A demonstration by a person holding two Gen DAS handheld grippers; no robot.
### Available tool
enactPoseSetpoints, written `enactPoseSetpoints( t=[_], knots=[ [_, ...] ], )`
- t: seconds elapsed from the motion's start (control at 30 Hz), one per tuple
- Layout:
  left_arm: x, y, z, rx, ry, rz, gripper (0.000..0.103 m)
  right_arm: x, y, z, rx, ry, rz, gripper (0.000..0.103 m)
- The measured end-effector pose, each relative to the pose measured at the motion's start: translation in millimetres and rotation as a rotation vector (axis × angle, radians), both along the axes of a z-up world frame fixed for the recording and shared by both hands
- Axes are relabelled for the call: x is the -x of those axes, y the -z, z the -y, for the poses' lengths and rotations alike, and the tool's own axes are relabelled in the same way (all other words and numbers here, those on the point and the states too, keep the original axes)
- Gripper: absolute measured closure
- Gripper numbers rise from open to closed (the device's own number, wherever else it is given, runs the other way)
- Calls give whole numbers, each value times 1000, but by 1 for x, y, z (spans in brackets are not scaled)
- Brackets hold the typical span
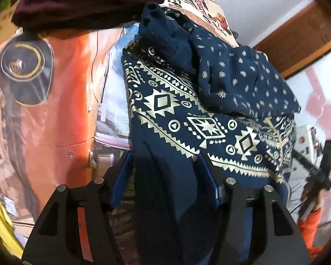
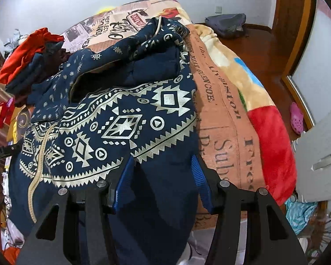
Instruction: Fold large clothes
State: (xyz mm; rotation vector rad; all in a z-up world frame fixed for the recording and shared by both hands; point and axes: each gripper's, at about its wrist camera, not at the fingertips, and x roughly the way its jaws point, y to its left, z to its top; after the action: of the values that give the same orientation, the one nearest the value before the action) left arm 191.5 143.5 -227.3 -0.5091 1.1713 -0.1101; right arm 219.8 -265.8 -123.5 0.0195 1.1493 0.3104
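As if draped: garment (image 1: 187, 114) between hand-held gripper (image 1: 165, 172) fingers.

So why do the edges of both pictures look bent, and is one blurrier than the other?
Both are fisheye views: dark corners, walls curving. The left wrist view is softer, the orange blanket smeared as if by motion, though the navy patterned garment stays fairly sharp. The right wrist view is crisp, with the garment's gold print catching the light and the blanket lettering readable.
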Motion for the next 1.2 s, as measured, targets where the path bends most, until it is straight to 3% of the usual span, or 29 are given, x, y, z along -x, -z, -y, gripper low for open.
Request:
enactPoseSetpoints(
  t=[0.07, 0.1, 0.17, 0.2, 0.23, 0.27, 0.37, 0.47, 0.57, 0.73, 0.87, 1.03, 1.2],
  knots=[
    [2, -2, 3, 1, 3, 20, 45, 0, -1, -3, -25, -2, 14, 50],
    [3, -4, 6, -9, 8, 34, 51, 0, -2, -4, -50, -5, 26, 53],
    [3, -9, 14, -35, 30, 55, 62, 2, -3, -5, -94, 13, 54, 65],
    [3, -12, 18, -53, 45, 69, 70, 2, -2, -6, -112, 18, 57, 80],
    [2, -13, 22, -64, 54, 78, 74, 0, -2, -7, -131, 14, 49, 87],
    [2, -16, 26, -64, 67, 88, 85, -1, -2, -10, -148, 9, 44, 89],
    [-4, -28, 29, -76, 81, 122, 92, -2, -12, -16, -168, -10, 69, 93],
    [-11, -45, 23, -57, 82, 177, 93, -5, -31, -20, -190, -34, 115, 96],
    [-23, -72, 15, -15, 66, 245, 94, -10, -59, -20, -191, -15, 229, 97],
    [-47, -96, -2, -59, 3, 328, 94, -28, -78, -27, -174, 0, 326, 97],
    [-71, -75, -16, -85, -61, 288, 94, -52, -55, -26, -155, 50, 288, 97],
    [-95, -24, -12, -123, -46, 167, 92, -73, -18, -23, -123, 74, 201, 97],
    [-95, -6, 6, -179, 12, 115, 91, -63, -29, -26, -67, 38, 236, 91]
  ],
)
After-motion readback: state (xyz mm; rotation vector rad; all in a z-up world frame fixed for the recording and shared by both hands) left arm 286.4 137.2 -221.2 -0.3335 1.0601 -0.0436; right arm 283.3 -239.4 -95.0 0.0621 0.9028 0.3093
